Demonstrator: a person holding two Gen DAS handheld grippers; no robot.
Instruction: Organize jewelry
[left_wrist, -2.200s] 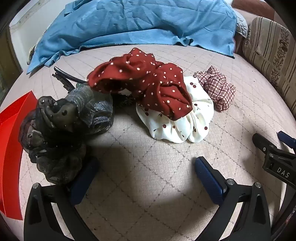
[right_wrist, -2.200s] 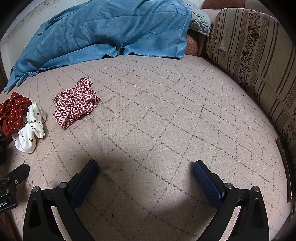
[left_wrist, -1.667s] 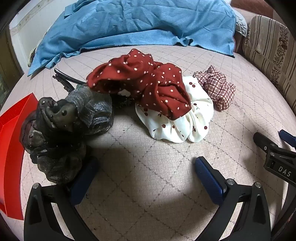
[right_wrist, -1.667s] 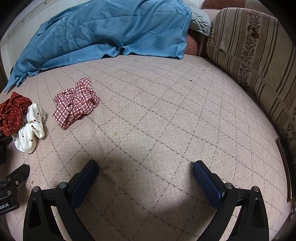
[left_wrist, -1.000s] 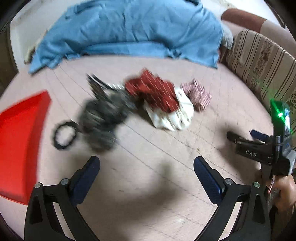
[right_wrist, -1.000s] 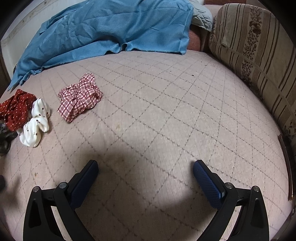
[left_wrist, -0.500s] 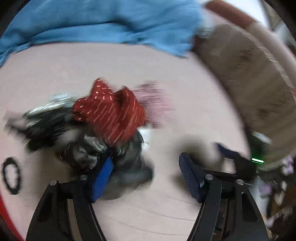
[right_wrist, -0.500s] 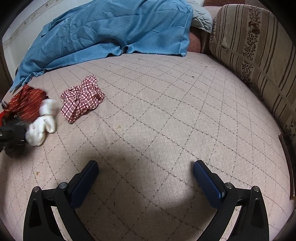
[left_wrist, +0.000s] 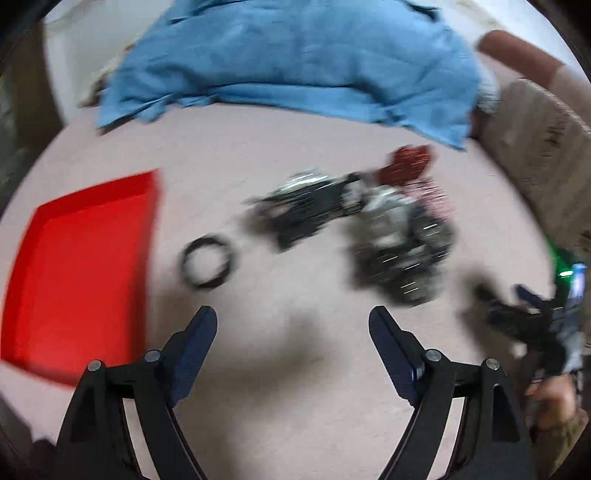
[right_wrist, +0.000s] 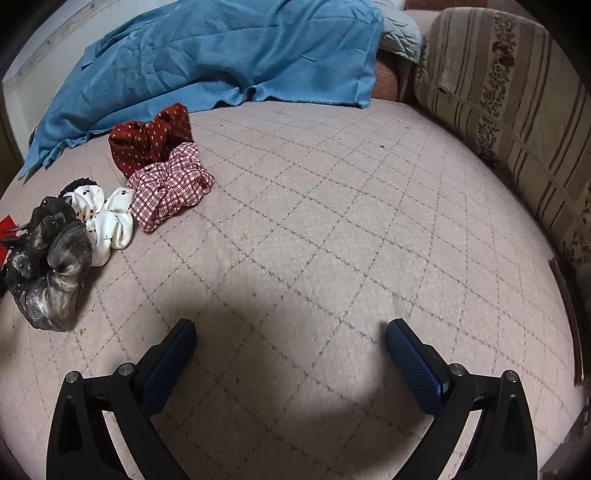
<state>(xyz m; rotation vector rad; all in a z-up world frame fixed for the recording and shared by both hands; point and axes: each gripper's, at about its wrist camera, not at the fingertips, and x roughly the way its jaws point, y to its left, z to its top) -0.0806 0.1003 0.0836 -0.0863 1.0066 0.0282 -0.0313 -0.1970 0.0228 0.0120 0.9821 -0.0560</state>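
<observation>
**Inspector:** On the quilted bed cover (right_wrist: 332, 229), the pile is no longer arranged as it was a couple of seconds back. The dark organza scrunchie (right_wrist: 51, 266) now lies at the near end of the row, touching the white cherry-print scrunchie (right_wrist: 105, 221). The red polka-dot scrunchie (right_wrist: 151, 138), which was draped over the white one, now sits behind the plaid scrunchie (right_wrist: 170, 186).

**Clerk:** And the left gripper?

**Inspector:** The left gripper (left_wrist: 291, 332) has pulled up and away from the pile. Its jaws are opening, and nothing is between them. Its own view is badly blurred. Half a second ago the dark scrunchie was against its left pad; it is now released onto the cover.

**Clerk:** Anything in the red tray?

**Inspector:** The red tray (left_wrist: 85, 266) looks bare as far as the blur allows. A thin black hair tie (left_wrist: 207, 262) lies exposed on the cover just beside the tray, well apart from the pile. It was not visible two seconds ago.

**Clerk:** The right gripper?

**Inspector:** The right gripper (right_wrist: 291, 354) hangs over bare cover, jaws spread wide, holding nothing.

**Clerk:** Your finding?

**Inspector:** In my judgement the pile was stirred, not sorted. No piece has reached the tray; the task stands near its beginning.
</observation>
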